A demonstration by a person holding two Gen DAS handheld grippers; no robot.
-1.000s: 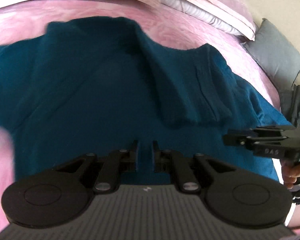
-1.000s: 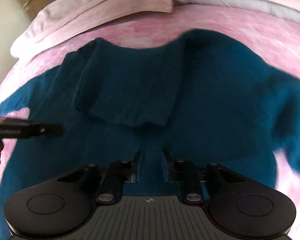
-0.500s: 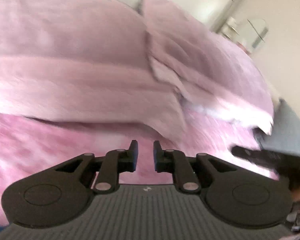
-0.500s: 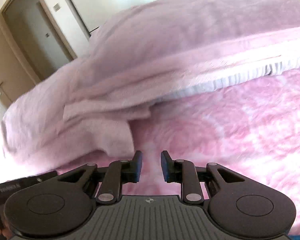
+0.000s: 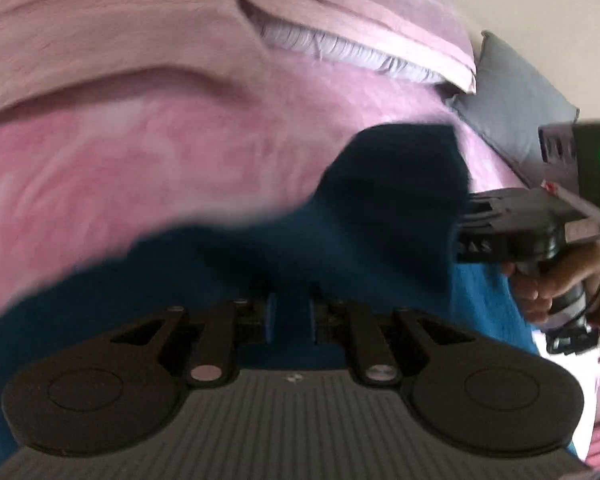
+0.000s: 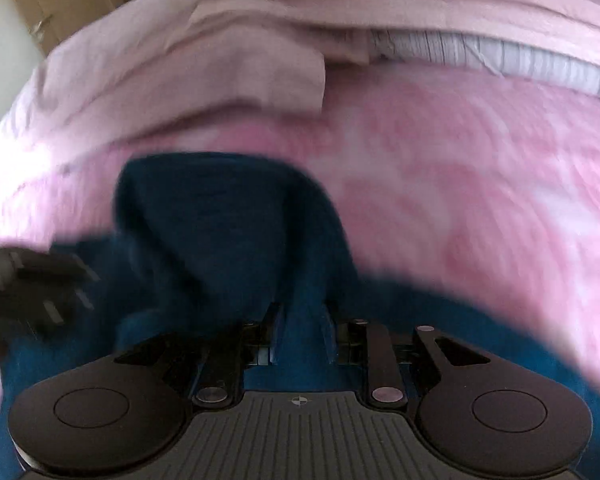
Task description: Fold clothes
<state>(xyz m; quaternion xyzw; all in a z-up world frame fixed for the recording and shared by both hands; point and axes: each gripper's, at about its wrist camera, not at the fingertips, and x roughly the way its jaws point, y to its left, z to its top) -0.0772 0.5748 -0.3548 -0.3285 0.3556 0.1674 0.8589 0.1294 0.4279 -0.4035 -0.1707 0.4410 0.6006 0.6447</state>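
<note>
Mostly blur in both views, so these notes are cautious. Teal sweater [image 5: 380, 216] lies on the pink bed [image 5: 140, 168], bunched near me, with one dark flap standing up above the rest; whether that flap is a sleeve or a folded hem I cannot tell. My left gripper [image 5: 290, 316] has its fingers set a little apart with teal cloth showing in the gap; my right gripper [image 6: 300, 332] reads the same, blue fabric between the pads, fingers not fully together. My judgement: each is pinching a fold of the sweater, but the blur leaves that short of certain. Across the left view the other gripper sits close against the raised flap, the person's hand [image 5: 556, 284] under it. Risks as I see them: a thin pinch of soft knit could slip out of either pair of fingers if the cloth is pulled fast, dropping the edge crooked. Uneven travel between the two sides would skew the fold line. The plush bed cover may drag on the sweater and ruck the layer beneath. The standing flap could flop the wrong way and get trapped inside the fold. The pillows [image 6: 220, 64] beyond leave limited room to lay the garment flat.
</note>
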